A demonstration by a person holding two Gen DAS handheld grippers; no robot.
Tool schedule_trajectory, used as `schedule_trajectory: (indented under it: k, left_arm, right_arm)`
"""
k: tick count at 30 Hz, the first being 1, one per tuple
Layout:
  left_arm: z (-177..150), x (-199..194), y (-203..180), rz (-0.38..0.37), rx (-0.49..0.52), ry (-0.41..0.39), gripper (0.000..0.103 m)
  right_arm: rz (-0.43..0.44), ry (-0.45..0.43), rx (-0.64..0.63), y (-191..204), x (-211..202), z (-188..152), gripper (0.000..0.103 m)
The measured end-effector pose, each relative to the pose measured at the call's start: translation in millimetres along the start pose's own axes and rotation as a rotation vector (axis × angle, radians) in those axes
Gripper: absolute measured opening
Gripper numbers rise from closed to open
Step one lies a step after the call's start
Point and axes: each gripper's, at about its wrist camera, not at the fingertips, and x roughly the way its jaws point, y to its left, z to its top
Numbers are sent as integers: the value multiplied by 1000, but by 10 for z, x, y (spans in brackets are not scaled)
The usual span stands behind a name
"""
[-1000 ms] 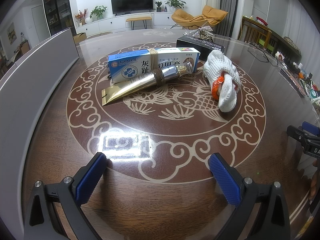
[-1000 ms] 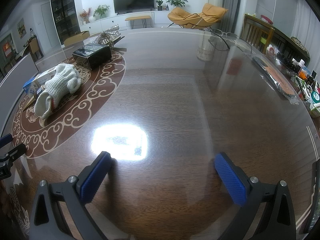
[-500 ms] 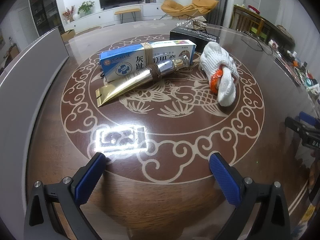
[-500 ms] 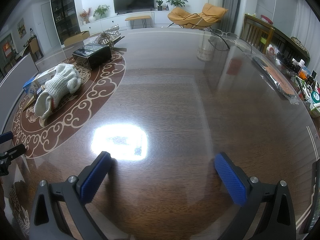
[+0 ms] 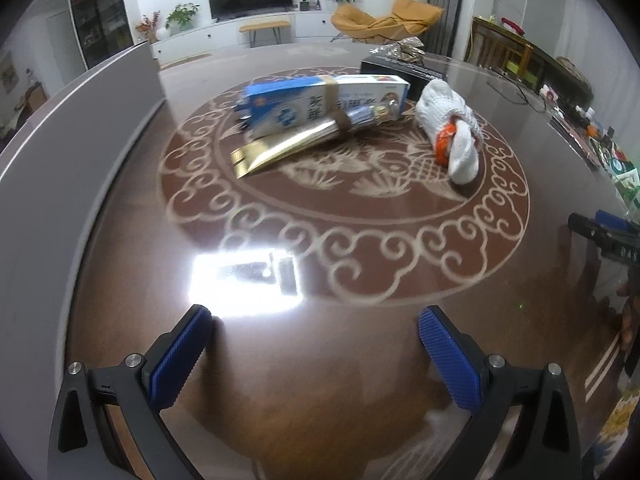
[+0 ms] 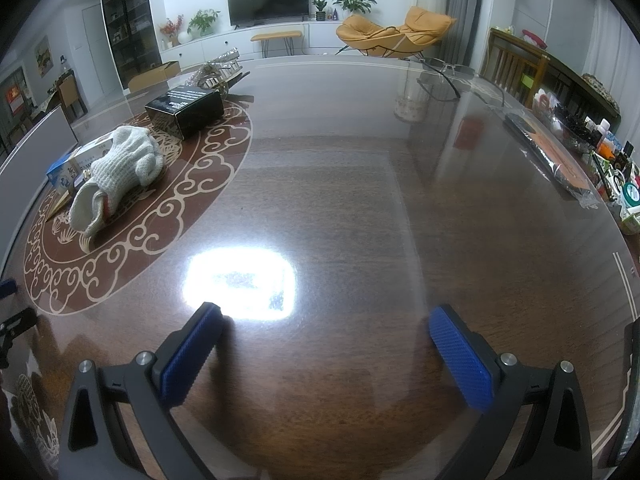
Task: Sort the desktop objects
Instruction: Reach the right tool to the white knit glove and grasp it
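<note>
Objects for sorting are lying on the round scroll pattern toward the tabletop's (image 5: 360, 380) far left part. Going left to right in the left wrist view: a grey panel (image 5: 72, 148) is standing along the left edge; a blue-and-white box (image 5: 320, 102) is lying flat with a gold tube (image 5: 296, 146) strapped against its near side by a brown band (image 5: 338, 110); a black box (image 5: 400, 68) is sitting behind, toward the far edge, with something silvery just beyond it; a white glove (image 5: 448, 120) with an orange patch is lying just right of the tube's cap end, apart from it.

Left gripper (image 5: 316, 356) is hovering over the near edge, its blue pads spread wide with nothing between them. Right gripper (image 6: 324, 354) is hovering over bare tabletop nearer the middle, well apart from the objects, its pads likewise wide apart and empty. Glasses (image 6: 448, 74) are resting near the far right edge, and small clutter is lining the right edge.
</note>
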Motion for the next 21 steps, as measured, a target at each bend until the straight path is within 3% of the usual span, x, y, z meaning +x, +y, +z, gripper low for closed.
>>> schedule_trajectory:
  k: [3,6,10,13,17,18,20,21]
  left_arm:
    - [-100,-59,67,-2,2,-8,103]
    - [-140,-83,100,-1,-1,-14,103]
    - [-132,-90,104,2,-5,-24,103]
    - [-138,-94,105,3,-5,-30,103]
    - [-135,-91,107,2,-8,-34,103]
    - [-134,-90,107,3,-8,-35,103]
    - [-130,-87,107,3,-9,-36,103]
    - [-129,-88,105,4,-9,-36,103]
  right_arm:
    - [1,13,7,28,14,22,103]
    - [139,3,30,274,-11,125,103]
    - [249,-32,-44,892,28,404,103]
    - [256,-23,-86,1313,203,676,103]
    - [206,43,-138,1579,505,820,103]
    - [188,22,-169,1624,500,825,100]
    - [180,4,-193,1632,469,819,81]
    - [182,-12,-203,1619,426,811,66]
